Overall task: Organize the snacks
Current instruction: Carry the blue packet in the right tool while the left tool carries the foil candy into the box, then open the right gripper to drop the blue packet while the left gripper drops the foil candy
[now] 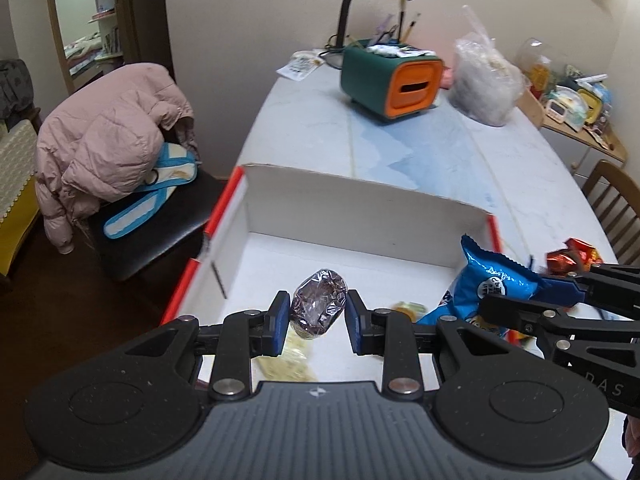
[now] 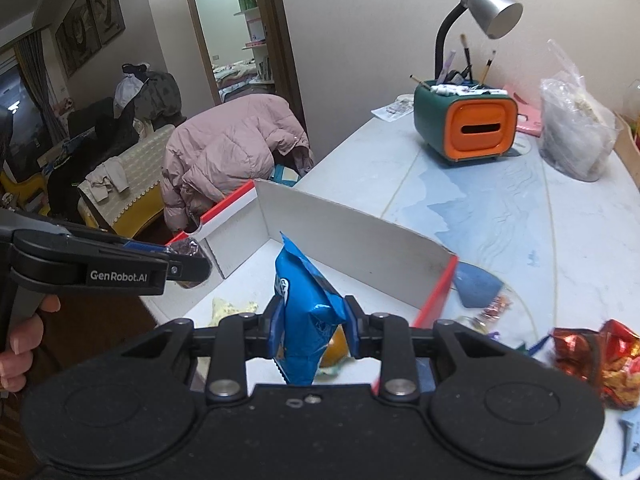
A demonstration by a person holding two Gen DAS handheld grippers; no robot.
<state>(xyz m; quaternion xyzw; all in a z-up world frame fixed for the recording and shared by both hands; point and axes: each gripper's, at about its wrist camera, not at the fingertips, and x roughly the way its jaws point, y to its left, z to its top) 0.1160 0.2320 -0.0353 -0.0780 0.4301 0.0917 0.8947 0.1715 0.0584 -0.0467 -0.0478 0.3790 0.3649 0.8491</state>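
My left gripper (image 1: 318,312) is shut on a dark snack in clear wrap (image 1: 319,303) and holds it above the floor of a white box with red edges (image 1: 360,196). It also shows at the left of the right wrist view (image 2: 188,266). My right gripper (image 2: 310,326) is shut on a blue snack bag (image 2: 304,312) and holds it upright over the box (image 2: 352,236). The blue bag also shows in the left wrist view (image 1: 486,280). A pale yellow snack (image 1: 286,364) lies on the box floor.
A red and gold snack bag (image 2: 600,356) and small wrapped sweets (image 2: 494,308) lie on the marble table (image 2: 560,220) right of the box. A green and orange organiser (image 2: 466,124), a lamp (image 2: 486,10) and a plastic bag (image 2: 576,136) stand at the back. A chair with a pink coat (image 1: 112,136) is on the left.
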